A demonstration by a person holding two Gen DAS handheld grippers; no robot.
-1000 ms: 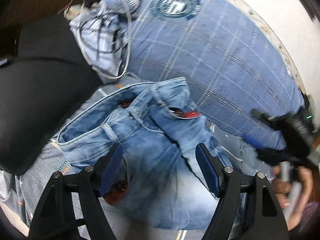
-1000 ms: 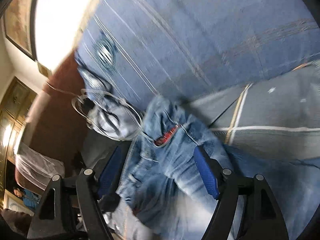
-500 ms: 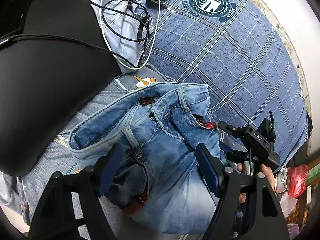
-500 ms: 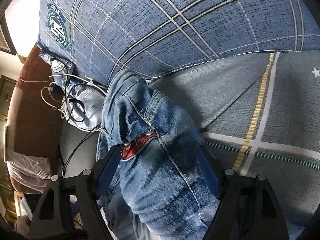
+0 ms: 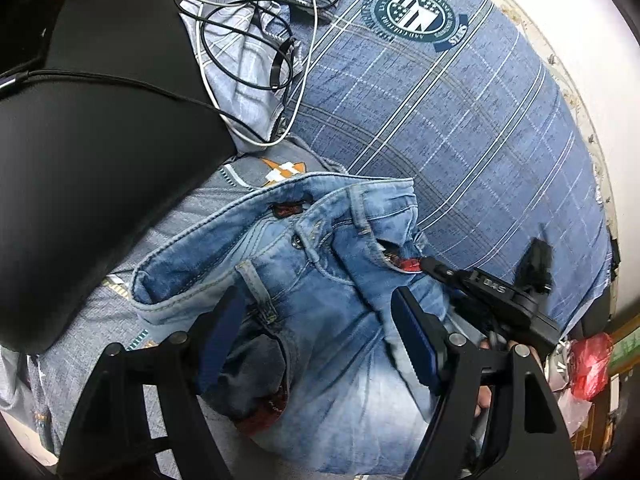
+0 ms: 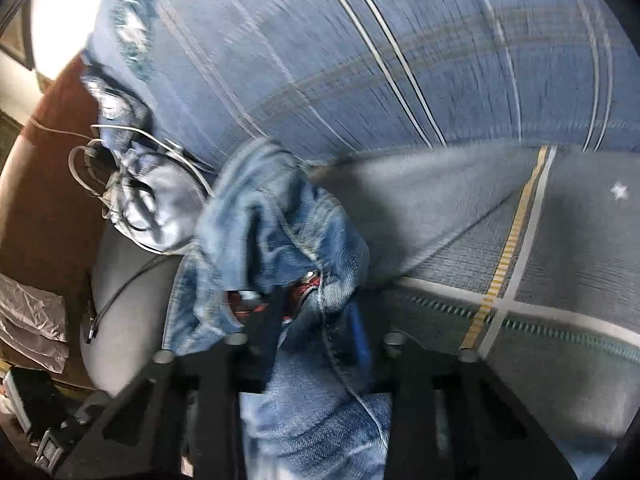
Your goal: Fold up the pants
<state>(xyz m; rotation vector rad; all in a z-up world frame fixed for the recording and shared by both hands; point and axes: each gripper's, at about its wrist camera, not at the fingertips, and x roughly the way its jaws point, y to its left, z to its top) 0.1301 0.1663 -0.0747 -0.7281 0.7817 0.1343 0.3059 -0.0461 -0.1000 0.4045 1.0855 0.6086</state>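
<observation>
The pants (image 5: 320, 312), a pair of light blue jeans, lie crumpled on a bed with a grey patterned sheet (image 5: 100, 320), waistband end away from both hand-held grippers.

The left hand-held gripper (image 5: 316, 340) hangs just above the jeans with its jaws wide apart. The denim below a belt loop and an open pocket lie between its blue pads (image 5: 412, 336), which press on nothing. Ahead of it the waistband gapes open, and beyond that lies a blue plaid pillow (image 5: 460, 120). Ahead and to its left sit a black cushion (image 5: 92, 140) and a tangle of cables (image 5: 256, 52).

The right hand-held gripper (image 6: 316, 312) shows to the right of the left one, its tip reaching into the jeans at the red-lined pocket edge (image 5: 408, 265). In its own blurred view its jaws are closing to a narrow gap, with a bunched fold of denim by that pocket pinched between them. The pillow (image 6: 360, 60) lies ahead of it, the sheet (image 6: 560, 260) to its right.
</observation>
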